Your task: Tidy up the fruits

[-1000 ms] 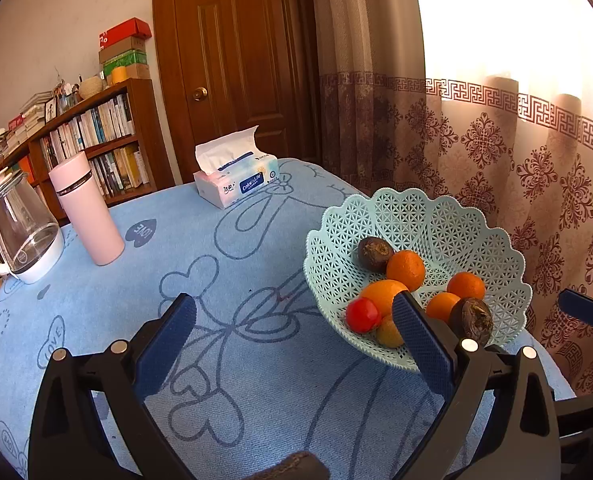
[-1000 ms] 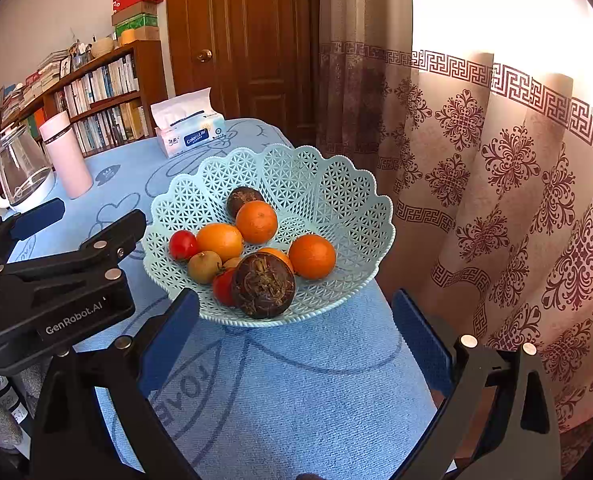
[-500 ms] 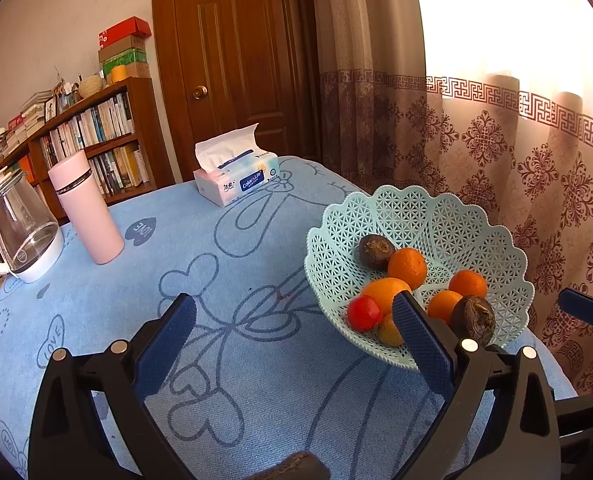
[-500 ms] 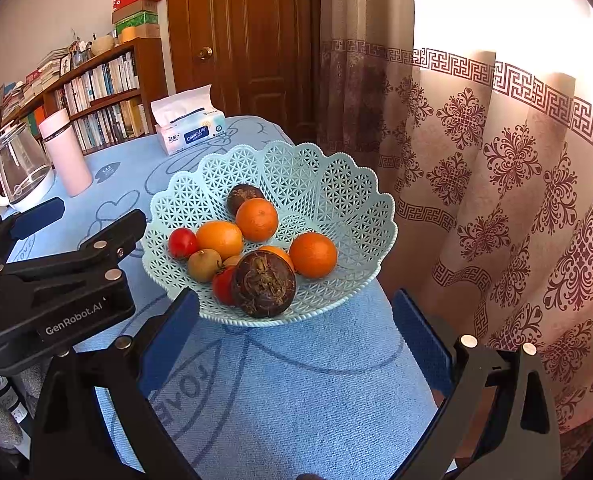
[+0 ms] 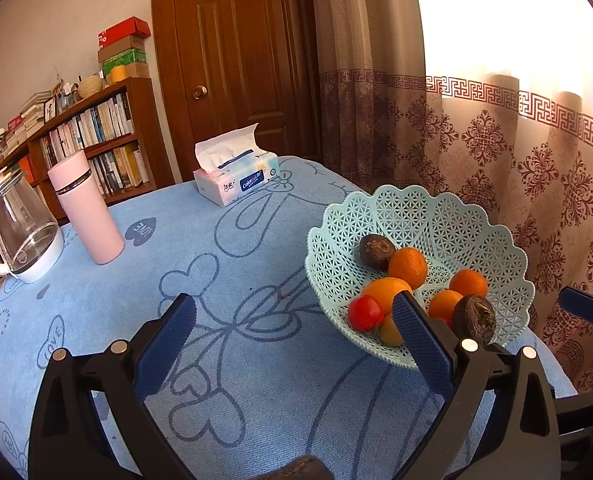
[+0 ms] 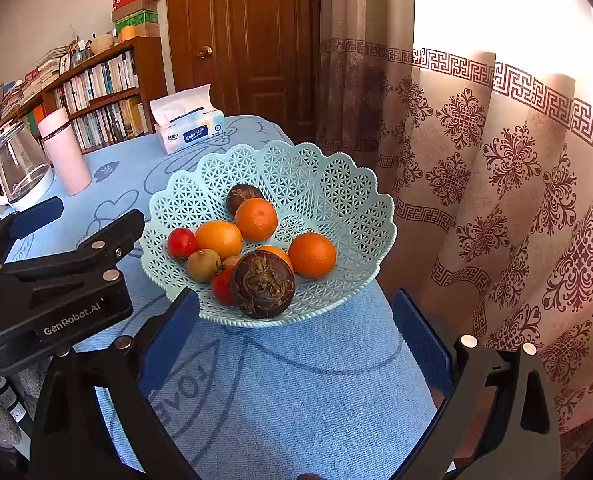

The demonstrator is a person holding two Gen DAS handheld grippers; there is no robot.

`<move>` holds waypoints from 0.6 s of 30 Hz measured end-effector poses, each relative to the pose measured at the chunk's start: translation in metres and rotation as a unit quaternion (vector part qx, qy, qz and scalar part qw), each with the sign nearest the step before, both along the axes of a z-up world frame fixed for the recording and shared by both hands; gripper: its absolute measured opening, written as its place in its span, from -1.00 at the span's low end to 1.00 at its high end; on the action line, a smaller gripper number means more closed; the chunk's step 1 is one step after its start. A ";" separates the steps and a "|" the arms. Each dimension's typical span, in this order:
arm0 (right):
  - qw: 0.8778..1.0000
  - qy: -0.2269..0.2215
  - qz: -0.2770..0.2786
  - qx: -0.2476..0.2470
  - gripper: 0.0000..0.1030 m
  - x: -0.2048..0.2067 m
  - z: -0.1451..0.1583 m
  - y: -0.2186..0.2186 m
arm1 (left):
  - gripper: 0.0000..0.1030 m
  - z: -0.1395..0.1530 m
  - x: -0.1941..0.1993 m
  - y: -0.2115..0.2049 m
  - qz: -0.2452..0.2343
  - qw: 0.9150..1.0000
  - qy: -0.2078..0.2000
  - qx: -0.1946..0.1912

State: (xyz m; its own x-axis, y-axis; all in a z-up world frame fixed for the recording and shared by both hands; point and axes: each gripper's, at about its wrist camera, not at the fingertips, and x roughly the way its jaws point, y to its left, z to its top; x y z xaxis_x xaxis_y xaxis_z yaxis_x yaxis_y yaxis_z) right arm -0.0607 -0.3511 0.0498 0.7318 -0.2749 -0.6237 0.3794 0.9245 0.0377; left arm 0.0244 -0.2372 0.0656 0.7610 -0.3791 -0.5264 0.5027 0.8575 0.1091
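A pale green lattice basket (image 6: 328,184) (image 5: 448,220) stands near the table's right edge. It holds several oranges (image 6: 256,219) (image 5: 408,267), two red tomatoes (image 6: 181,242) (image 5: 364,313), two dark brown round fruits (image 6: 262,284) (image 5: 376,251) and a small tan fruit (image 6: 202,265). My left gripper (image 5: 292,340) is open over the blue tablecloth, left of the basket, its right finger overlapping the basket's near rim in view. My right gripper (image 6: 296,332) is open just in front of the basket, nothing between its fingers. The left gripper's body (image 6: 56,280) shows at the left of the right wrist view.
A pink flask (image 5: 86,212), a glass kettle (image 5: 16,232) and a tissue box (image 5: 236,176) stand at the far side of the table (image 5: 256,380). A bookshelf (image 5: 88,140) and wooden door (image 5: 248,60) lie behind. A patterned curtain (image 6: 496,180) hangs close to the table's right edge.
Both views have shifted slightly; the basket sits a little lower and nearer in the left wrist view. Both grippers stay open and the fruits have not moved.
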 end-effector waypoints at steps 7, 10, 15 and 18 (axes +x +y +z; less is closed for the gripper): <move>1.000 -0.002 0.000 0.001 0.91 -0.002 0.001 0.001 | 0.90 0.000 0.000 0.005 0.003 1.000 0.000 -0.003; 1.000 -0.003 0.001 0.002 0.91 -0.002 0.001 0.002 | 0.90 0.000 0.000 0.011 0.011 1.000 0.004 -0.002; 1.000 -0.006 0.008 0.010 0.91 -0.003 0.004 0.009 | 0.90 -0.005 -0.001 0.030 0.034 0.999 0.022 0.002; 1.000 -0.008 0.017 0.012 0.91 -0.003 0.006 0.017 | 0.90 -0.010 -0.001 0.047 0.051 0.998 0.034 0.004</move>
